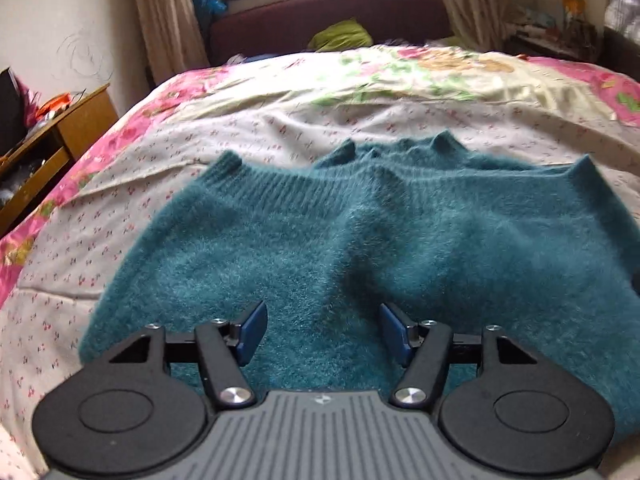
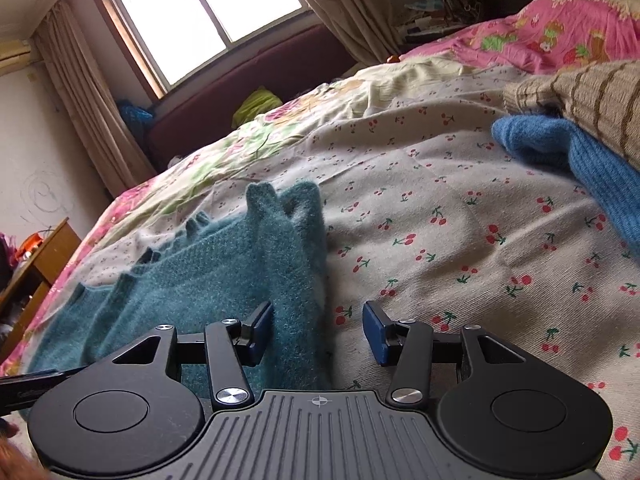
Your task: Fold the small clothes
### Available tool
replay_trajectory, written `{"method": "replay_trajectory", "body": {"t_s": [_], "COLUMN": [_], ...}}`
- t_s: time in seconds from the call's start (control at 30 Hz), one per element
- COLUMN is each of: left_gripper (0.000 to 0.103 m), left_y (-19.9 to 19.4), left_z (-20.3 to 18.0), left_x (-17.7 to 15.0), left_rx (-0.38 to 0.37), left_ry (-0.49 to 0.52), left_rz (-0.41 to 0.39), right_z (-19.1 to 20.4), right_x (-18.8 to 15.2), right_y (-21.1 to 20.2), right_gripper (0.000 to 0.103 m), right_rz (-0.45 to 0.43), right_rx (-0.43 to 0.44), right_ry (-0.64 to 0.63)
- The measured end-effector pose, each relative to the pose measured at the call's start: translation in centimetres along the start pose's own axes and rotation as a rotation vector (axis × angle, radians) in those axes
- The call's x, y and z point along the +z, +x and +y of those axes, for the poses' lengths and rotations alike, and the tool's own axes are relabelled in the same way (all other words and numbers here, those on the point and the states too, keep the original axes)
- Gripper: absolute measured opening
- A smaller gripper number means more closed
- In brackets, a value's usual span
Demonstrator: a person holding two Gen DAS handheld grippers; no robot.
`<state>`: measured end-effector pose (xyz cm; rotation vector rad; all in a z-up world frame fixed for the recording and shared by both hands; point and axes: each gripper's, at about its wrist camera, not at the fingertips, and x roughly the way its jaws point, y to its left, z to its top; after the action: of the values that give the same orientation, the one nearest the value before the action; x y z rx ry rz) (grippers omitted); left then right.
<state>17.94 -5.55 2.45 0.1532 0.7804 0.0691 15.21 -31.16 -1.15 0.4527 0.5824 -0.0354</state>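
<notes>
A fuzzy teal knit sweater (image 1: 340, 240) lies spread on the cherry-print bedsheet (image 1: 280, 128), its ribbed edge toward the far side. My left gripper (image 1: 323, 334) is open just above the sweater's near part, holding nothing. In the right wrist view the same sweater (image 2: 240, 264) lies to the left, its right edge folded up. My right gripper (image 2: 318, 330) is open over that right edge, the left finger above the knit and the right finger above bare sheet (image 2: 440, 220).
A blue knit garment (image 2: 560, 152) and a beige striped knit (image 2: 592, 96) lie at the right. A wooden bedside table (image 1: 44, 148) stands left of the bed. A dark red headboard (image 1: 328, 16) and window are beyond. A pink floral quilt (image 2: 552, 36) covers the far side.
</notes>
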Motion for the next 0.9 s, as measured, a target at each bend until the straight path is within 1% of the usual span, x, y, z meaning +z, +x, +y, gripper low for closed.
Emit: {"method": "replay_trajectory", "body": {"t_s": [0.07, 0.13, 0.2, 0.27, 0.33, 0.37, 0.43, 0.53, 0.63, 0.67, 0.77, 0.83, 0.9], "left_gripper": [0.073, 0.073, 0.073, 0.073, 0.073, 0.073, 0.073, 0.073, 0.073, 0.073, 0.073, 0.073, 0.073], "left_y": [-0.1, 0.5, 0.3, -0.6, -1.0, -0.8, 0.0, -0.9, -2.0, -2.2, -2.7, -2.5, -1.9], "left_z": [0.6, 1.5, 2.0, 2.4, 3.2, 3.6, 4.8, 6.3, 8.1, 8.8, 11.0, 12.6, 13.7], "left_x": [-0.7, -1.8, -2.7, -3.2, -3.6, -3.8, -4.3, -4.9, -5.2, -5.4, -5.7, -6.0, -6.6], "left_rx": [-0.005, -0.027, -0.043, -0.082, -0.119, -0.127, -0.162, -0.217, -0.259, -0.263, -0.236, -0.227, -0.221], "left_ry": [0.006, -0.014, -0.028, -0.04, -0.058, -0.069, -0.115, -0.194, -0.285, -0.313, -0.414, -0.487, -0.534], "left_rz": [0.007, 0.031, 0.01, -0.018, -0.032, -0.023, 0.012, -0.01, -0.023, -0.028, -0.044, -0.033, -0.005], "right_z": [0.7, 1.1, 1.3, 1.6, 2.6, 3.4, 5.7, 10.0, 14.2, 15.8, 20.4, 23.6, 26.6], "right_x": [-0.2, -0.3, -0.3, -0.3, -0.2, -0.2, -0.1, 0.5, 1.4, 1.6, 1.5, 1.0, 0.4], "right_y": [-0.6, -1.4, -2.5, -3.8, -4.8, -5.2, -5.8, -6.1, -5.4, -5.0, -3.0, -1.3, 0.6], "right_gripper": [0.047, 0.047, 0.047, 0.047, 0.051, 0.051, 0.051, 0.05, 0.05, 0.05, 0.05, 0.05, 0.05], "right_rz": [-0.017, -0.035, -0.057, -0.087, -0.109, -0.111, -0.111, -0.107, -0.064, -0.035, 0.036, 0.091, 0.155], "right_rx": [-0.029, -0.06, -0.092, -0.14, -0.156, -0.152, -0.125, -0.085, -0.018, 0.015, 0.098, 0.138, 0.169], "right_ry": [-0.031, -0.062, -0.083, -0.096, -0.133, -0.157, -0.219, -0.329, -0.385, -0.403, -0.456, -0.498, -0.531]}}
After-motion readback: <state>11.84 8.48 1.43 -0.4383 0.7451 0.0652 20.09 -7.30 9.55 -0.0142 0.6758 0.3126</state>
